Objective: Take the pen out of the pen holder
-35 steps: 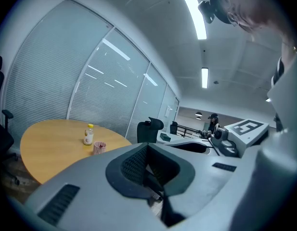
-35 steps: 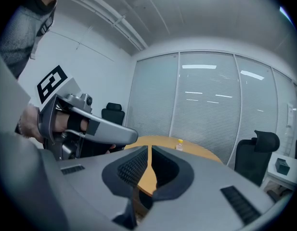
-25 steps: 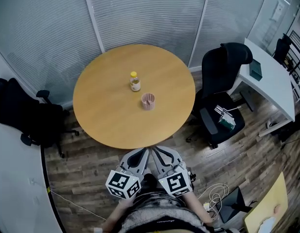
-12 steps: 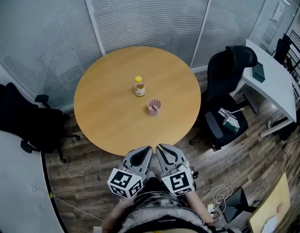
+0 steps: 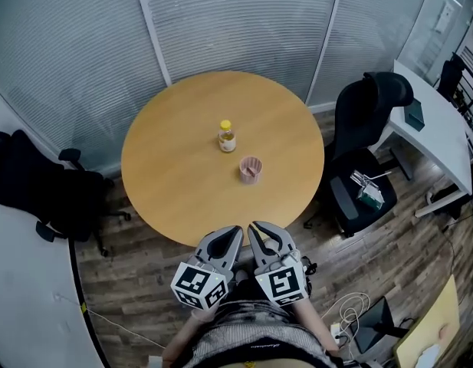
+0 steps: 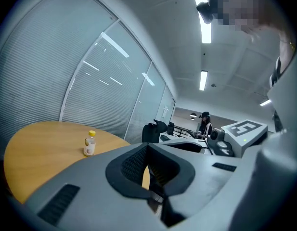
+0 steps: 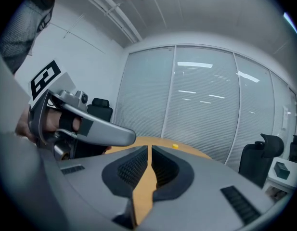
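Our left gripper (image 5: 223,244) and right gripper (image 5: 261,242) sit side by side at the bottom centre, each with its jaws pressed together on nothing. Over the last second the table (image 5: 175,190) has drifted a little right and lower in frame, so we are closing in. The pink pen holder (image 5: 251,169), below the bottle (image 5: 227,136), remains well ahead of us, untouched. We judge the reach is only beginning.

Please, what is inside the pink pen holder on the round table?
Seen from the head view, the pen holder has a thin slanted shape in its opening, probably the pen, but it is too small to be sure. The wall covers its bottom.
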The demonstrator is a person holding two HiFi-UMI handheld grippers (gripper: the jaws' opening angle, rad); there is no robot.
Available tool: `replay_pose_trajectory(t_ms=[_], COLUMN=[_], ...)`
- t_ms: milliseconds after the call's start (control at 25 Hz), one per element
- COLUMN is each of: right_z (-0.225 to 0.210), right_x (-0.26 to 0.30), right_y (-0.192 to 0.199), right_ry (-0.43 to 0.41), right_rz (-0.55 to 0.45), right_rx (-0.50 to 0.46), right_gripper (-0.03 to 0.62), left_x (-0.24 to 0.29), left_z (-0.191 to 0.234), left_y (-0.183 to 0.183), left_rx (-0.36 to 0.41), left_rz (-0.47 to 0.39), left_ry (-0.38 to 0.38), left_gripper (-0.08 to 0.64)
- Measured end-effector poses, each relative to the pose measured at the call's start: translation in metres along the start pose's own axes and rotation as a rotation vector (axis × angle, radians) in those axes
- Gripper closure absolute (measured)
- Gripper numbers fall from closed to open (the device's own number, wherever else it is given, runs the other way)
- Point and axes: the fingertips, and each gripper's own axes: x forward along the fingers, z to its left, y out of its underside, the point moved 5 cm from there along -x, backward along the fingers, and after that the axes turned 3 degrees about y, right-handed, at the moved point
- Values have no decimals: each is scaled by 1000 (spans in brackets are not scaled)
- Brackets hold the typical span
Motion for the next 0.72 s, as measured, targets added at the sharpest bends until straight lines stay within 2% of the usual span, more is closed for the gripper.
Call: replay_pose_trajectory(t_ms=[360, 520, 720], right_z=[-32, -52, -74], right_x=[43, 69, 93], right_y=[3, 3, -2], right_ry=[-71, -92, -113], right_rz=[17, 25, 15], right_rx=[-24, -23, -22], right_gripper=[555, 555, 555], left_x=[34, 56, 83], left_z=[42, 57, 70], left_y=[-13, -15, -28], left_rx=[-9, -33, -25], left_rz=[12, 26, 20], left_ry=[-70, -85, -103], left_gripper=[555, 555, 555])
